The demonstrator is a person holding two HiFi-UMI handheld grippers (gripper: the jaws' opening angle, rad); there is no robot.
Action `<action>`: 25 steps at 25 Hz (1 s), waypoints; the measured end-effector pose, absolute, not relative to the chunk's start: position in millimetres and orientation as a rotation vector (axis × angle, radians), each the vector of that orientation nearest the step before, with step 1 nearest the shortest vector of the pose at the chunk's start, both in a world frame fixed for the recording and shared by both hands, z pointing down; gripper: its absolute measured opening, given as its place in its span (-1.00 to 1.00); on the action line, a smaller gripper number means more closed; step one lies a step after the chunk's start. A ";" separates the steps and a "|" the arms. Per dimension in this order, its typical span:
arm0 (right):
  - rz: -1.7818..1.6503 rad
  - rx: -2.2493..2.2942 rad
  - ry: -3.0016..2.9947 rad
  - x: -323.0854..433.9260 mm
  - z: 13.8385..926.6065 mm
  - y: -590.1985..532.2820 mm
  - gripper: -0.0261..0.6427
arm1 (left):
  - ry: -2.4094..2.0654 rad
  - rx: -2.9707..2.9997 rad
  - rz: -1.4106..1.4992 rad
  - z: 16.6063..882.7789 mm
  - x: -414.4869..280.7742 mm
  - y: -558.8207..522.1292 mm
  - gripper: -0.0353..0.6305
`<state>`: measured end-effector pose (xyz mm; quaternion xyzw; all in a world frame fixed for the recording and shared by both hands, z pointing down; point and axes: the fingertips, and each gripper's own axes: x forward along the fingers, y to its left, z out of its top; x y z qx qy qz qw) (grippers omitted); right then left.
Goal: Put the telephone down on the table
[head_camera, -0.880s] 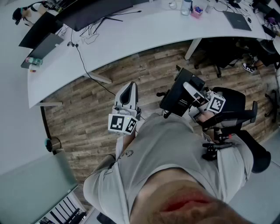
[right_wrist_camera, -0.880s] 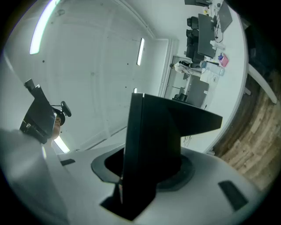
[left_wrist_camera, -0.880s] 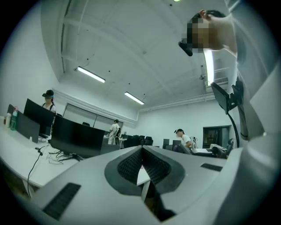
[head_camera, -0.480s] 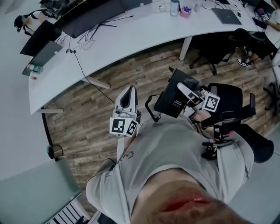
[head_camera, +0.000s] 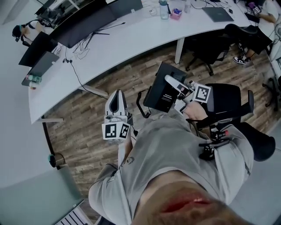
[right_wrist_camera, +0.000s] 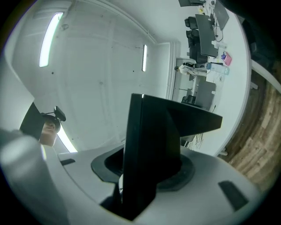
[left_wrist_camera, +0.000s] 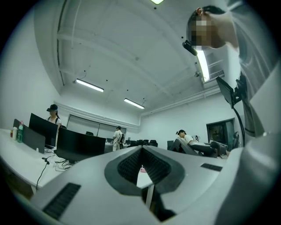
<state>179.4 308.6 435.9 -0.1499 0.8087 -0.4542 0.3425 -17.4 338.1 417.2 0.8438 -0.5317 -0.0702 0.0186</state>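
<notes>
In the head view my right gripper (head_camera: 170, 86) is shut on a black telephone (head_camera: 160, 93) and holds it in the air over the wooden floor, short of the curved white table (head_camera: 131, 41). A black cord (head_camera: 141, 105) loops down from its left side. The right gripper view has the telephone (right_wrist_camera: 151, 145) standing as a dark slab clamped between the jaws of that gripper (right_wrist_camera: 142, 176). To the left, my left gripper (head_camera: 117, 95) is shut with nothing in it, and its tips meet in the left gripper view (left_wrist_camera: 141, 148).
On the table stand dark monitors (head_camera: 88, 24), a bottle (head_camera: 163, 9), a pink box (head_camera: 176, 13) and a laptop (head_camera: 217, 14). Black office chairs stand right of me (head_camera: 228, 99) and by the table (head_camera: 206, 50). A table leg (head_camera: 179, 49) stands ahead of the telephone.
The right gripper and the telephone have moved up and left in the picture, nearer the table. The left gripper has shifted a little left.
</notes>
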 end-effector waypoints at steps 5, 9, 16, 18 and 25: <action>-1.194 -0.337 2.116 191.2 430.4 295.6 -0.37 | -1.714 2.573 -0.211 420.0 -2.5 347.5 -0.87; -1.201 -0.335 2.172 192.8 441.6 287.9 -0.37 | -1.720 2.587 -0.133 412.2 8.6 347.8 -0.87; -1.246 -0.340 2.101 183.5 467.6 276.7 -0.37 | -1.758 2.604 -0.076 406.0 -6.4 335.6 -0.87; -1.249 -0.324 2.093 180.3 469.0 275.0 -0.37 | -1.760 2.620 -0.089 407.5 -8.3 331.3 -0.87; -1.196 -0.363 2.128 164.8 465.6 253.4 -0.37 | -1.764 2.626 -0.140 417.3 -31.6 294.3 -0.87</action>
